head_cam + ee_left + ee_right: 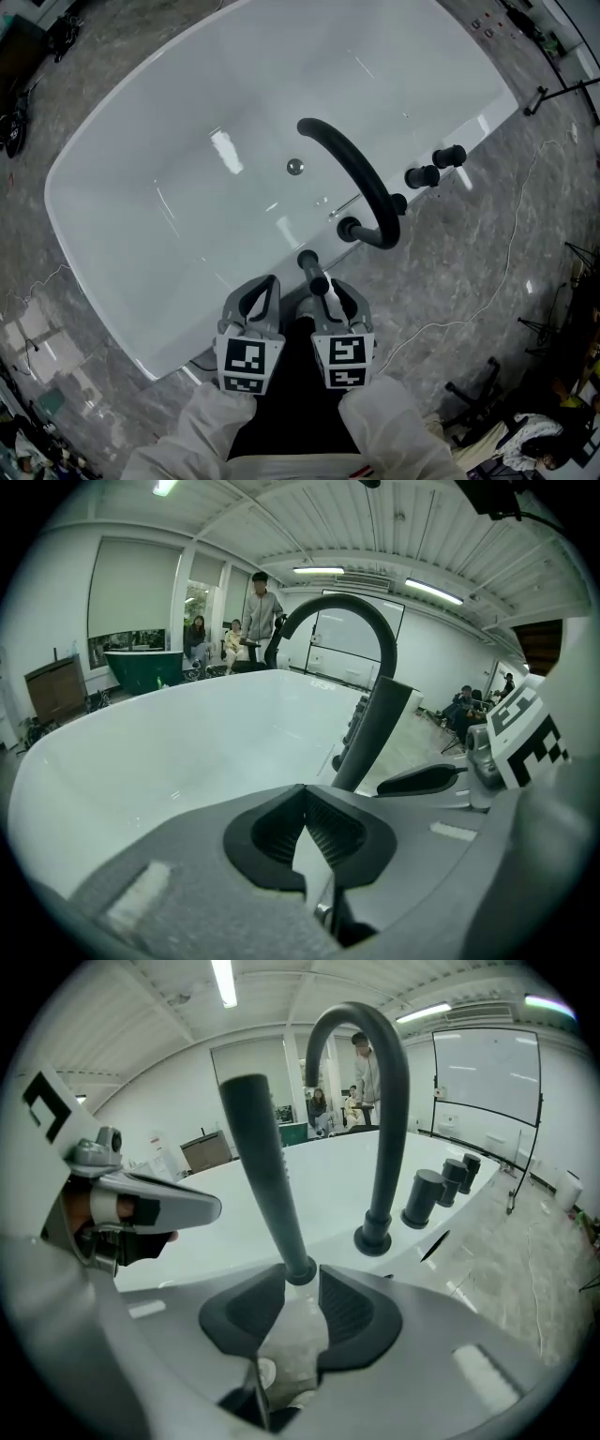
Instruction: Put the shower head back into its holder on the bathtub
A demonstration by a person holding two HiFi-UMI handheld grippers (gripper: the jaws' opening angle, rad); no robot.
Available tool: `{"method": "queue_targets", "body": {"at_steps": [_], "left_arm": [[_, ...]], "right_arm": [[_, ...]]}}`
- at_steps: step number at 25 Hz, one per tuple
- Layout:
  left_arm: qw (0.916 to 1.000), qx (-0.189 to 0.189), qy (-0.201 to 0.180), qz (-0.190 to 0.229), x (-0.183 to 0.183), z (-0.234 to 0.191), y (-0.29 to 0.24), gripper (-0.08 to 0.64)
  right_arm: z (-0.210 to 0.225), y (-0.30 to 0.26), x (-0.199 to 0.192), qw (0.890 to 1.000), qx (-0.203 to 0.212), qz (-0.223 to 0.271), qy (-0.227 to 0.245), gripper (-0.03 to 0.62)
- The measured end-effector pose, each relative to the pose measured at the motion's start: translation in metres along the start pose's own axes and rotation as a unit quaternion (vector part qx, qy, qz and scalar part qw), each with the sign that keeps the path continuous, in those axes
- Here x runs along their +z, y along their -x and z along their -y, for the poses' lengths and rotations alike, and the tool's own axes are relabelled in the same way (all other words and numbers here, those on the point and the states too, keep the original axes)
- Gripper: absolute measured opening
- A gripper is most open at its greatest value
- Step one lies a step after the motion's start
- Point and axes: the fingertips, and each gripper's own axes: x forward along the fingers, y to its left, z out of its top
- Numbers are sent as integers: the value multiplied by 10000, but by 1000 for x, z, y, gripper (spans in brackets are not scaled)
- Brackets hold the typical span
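Grey marbled floor surrounds one white bathtub in the head view, with a single round drain in its bottom. On the near rim stand one black arched faucet spout and, past its base, three black knobs in a row. The shower head, a dark wand, stands upright in its holder on the rim, on the near side of the spout. Two grippers point at the rim from below, each carrying one marker cube and each held by a white-sleeved arm. The left gripper sits just left of the wand. The right gripper has its tips right at the wand.

From the left gripper view, the left gripper has its jaws pressed together at the tips with nothing between them. Beyond it lie the tub's white basin and the spout, and the right gripper's marker cube shows at the right edge. One person stands far back, with two seated beside.

From the right gripper view, the right gripper has its jaws spread. The wand rises from its collar just ahead of the tips, and the pads are not pressing it. Behind it are the spout and the three knobs. The left gripper shows at the left.
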Motion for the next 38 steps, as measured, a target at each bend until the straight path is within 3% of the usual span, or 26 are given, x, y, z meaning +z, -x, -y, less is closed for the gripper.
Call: {"method": "queue_targets", "body": {"at_steps": [9,12,25,38], "left_arm": [[9999,60,-127,62,16,13,19,0],[9997,98,-204,85,23,16,29,0],[9986,183,-406,285,65,43,68,0],[9930,306,-742,863,148,55,121,0]], "right_arm": [[18,43,13,9996,-81,244,-117,56],[21,59,20,9992,-17,350,-166,6],[32,124,60,9967,101,783,-161,6],[36,187,151,9874,87,1574,-156,6]]}}
